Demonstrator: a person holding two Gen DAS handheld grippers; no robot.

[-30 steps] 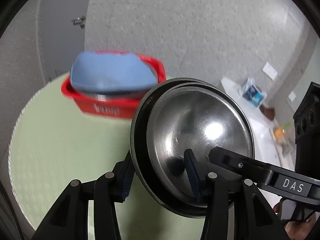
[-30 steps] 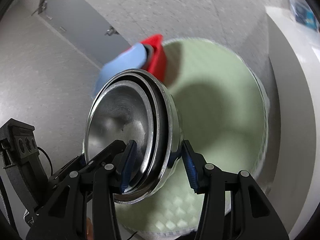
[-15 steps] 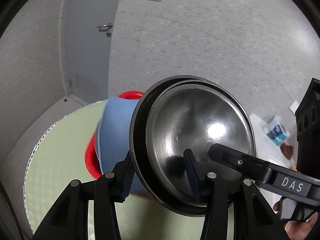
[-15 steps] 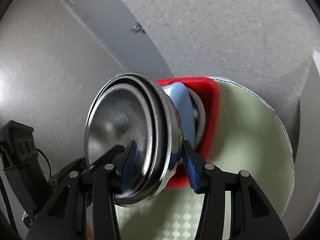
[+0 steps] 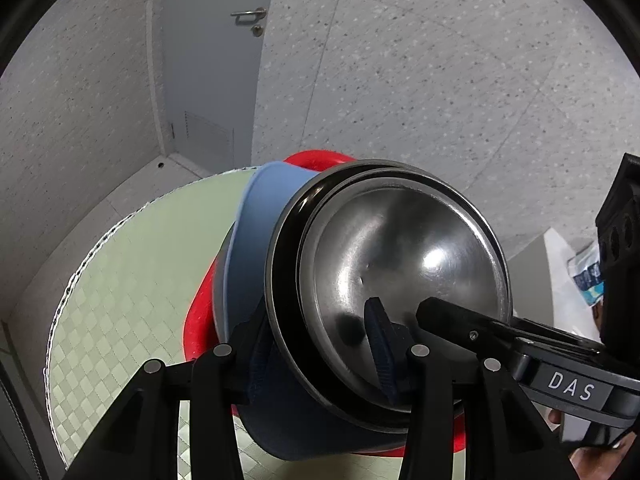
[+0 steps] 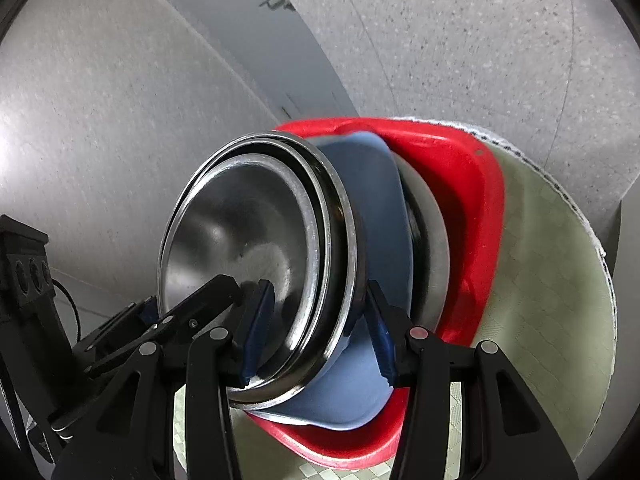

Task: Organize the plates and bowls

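Plainly, both grippers grip one nested stack of round stainless-steel bowls [image 5: 404, 280], tipped on edge. On the left side, the left gripper [image 5: 320, 354] pinches the stack's rim — jaws closing, one pad inside, one behind. On the right, the right gripper [image 6: 316, 330] clamps the opposite rim likewise. The stack hangs over a red plastic basket [image 6: 460, 184] — holding a blue plastic plate [image 6: 372, 200] — on a pale green checkered round table [image 5: 132, 272].
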